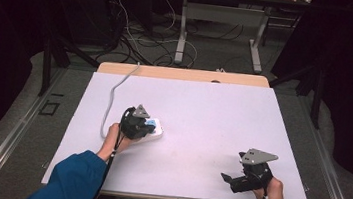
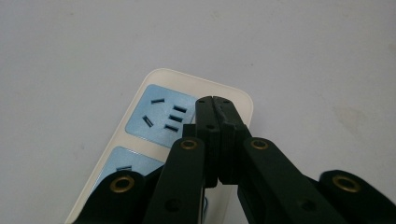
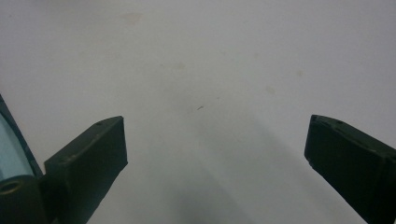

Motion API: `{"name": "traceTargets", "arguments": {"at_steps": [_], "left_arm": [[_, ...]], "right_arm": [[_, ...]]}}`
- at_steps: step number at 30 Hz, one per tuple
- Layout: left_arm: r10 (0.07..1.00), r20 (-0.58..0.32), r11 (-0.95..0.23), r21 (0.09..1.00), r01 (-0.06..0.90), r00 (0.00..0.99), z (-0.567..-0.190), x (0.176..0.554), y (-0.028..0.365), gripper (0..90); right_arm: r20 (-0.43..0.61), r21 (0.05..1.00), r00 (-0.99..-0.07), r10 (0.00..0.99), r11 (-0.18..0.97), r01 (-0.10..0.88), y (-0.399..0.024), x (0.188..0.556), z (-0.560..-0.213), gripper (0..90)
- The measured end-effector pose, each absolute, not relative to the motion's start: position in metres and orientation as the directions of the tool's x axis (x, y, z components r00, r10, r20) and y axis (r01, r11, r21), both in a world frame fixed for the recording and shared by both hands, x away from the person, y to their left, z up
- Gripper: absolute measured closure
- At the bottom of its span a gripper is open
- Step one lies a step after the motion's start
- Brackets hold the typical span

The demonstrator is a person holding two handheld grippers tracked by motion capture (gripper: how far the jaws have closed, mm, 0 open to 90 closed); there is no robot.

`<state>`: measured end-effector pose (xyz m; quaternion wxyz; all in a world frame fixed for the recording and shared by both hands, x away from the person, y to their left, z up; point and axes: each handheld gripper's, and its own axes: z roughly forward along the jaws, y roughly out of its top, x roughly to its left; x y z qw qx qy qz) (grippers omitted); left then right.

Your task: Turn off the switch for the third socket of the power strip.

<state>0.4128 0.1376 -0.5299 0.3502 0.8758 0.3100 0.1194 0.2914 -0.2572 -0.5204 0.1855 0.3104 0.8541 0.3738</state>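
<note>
A white power strip with light blue socket faces lies on the white table; in the high view the power strip sits left of centre. My left gripper hovers right over its end, jaws pressed together with nothing between them. In the high view the left gripper covers most of the strip. My right gripper is open wide over bare table, nothing between its fingers. In the high view the right gripper rests near the front right edge.
A grey cable runs from the strip toward the table's far edge. The white table top has a wooden rim at the back. Beyond it, floor cables and another table's legs.
</note>
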Motion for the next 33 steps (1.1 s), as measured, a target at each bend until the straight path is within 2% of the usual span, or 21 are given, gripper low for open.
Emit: {"name": "traceTargets", "arguments": {"at_steps": [33], "left_arm": [[0.626, -0.007, -0.557, 0.696, 0.453, 0.78, -0.532, 0.4122, 0.1384, 90.0]], "right_arm": [[-0.082, 0.75, -0.742, 0.666, 0.531, 0.394, -0.257, 0.2917, -0.5203, 5.3]]}}
